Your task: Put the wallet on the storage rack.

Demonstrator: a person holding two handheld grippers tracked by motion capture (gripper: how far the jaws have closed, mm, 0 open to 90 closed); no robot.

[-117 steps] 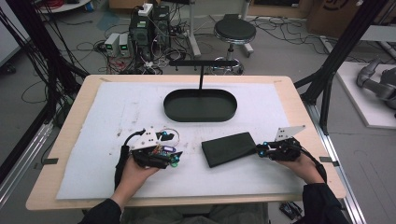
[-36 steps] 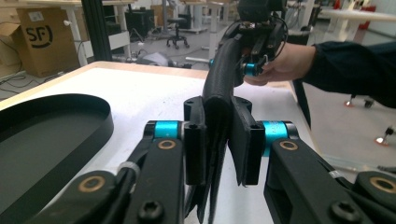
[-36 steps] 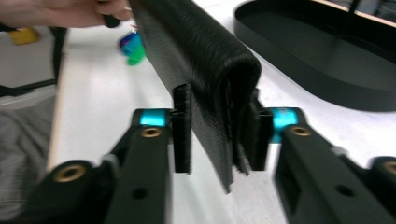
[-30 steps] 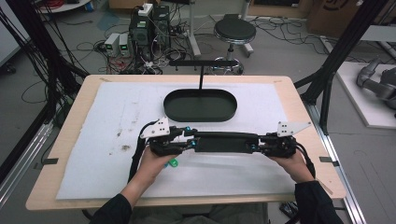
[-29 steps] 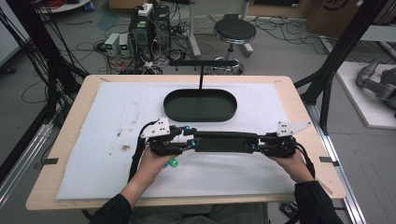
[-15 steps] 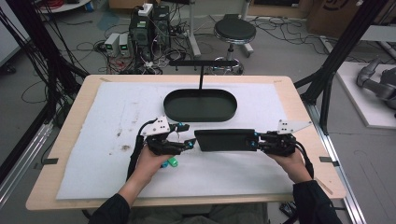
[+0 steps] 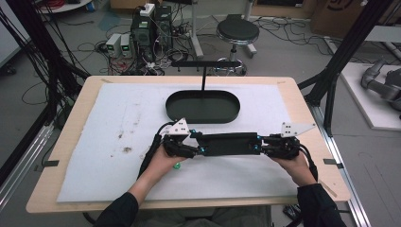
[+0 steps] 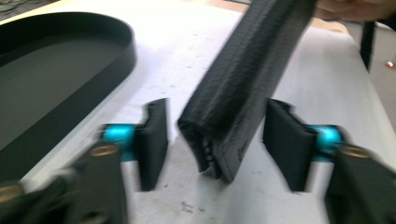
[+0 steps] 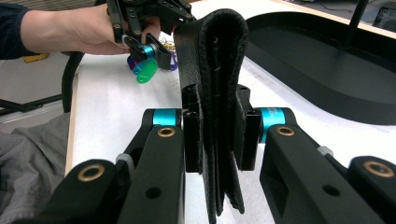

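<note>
My left gripper (image 8: 215, 140) stands part open, its jaws having just narrowed; the end of the black folded pouch (image 8: 243, 88) lies between the pads (image 8: 154, 140), touching neither. The pouch (image 7: 229, 143) hangs level near the table's front middle. My right gripper (image 9: 215, 135) is clamped tight on its other end. Behind it, the black oval tray (image 7: 202, 106) sits near the back edge with nothing visible in it. The white mat (image 7: 118, 123) gives room to the left.

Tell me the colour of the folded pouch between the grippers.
Black, with a grainy texture; the folded pouch shows best in the right gripper view.
</note>
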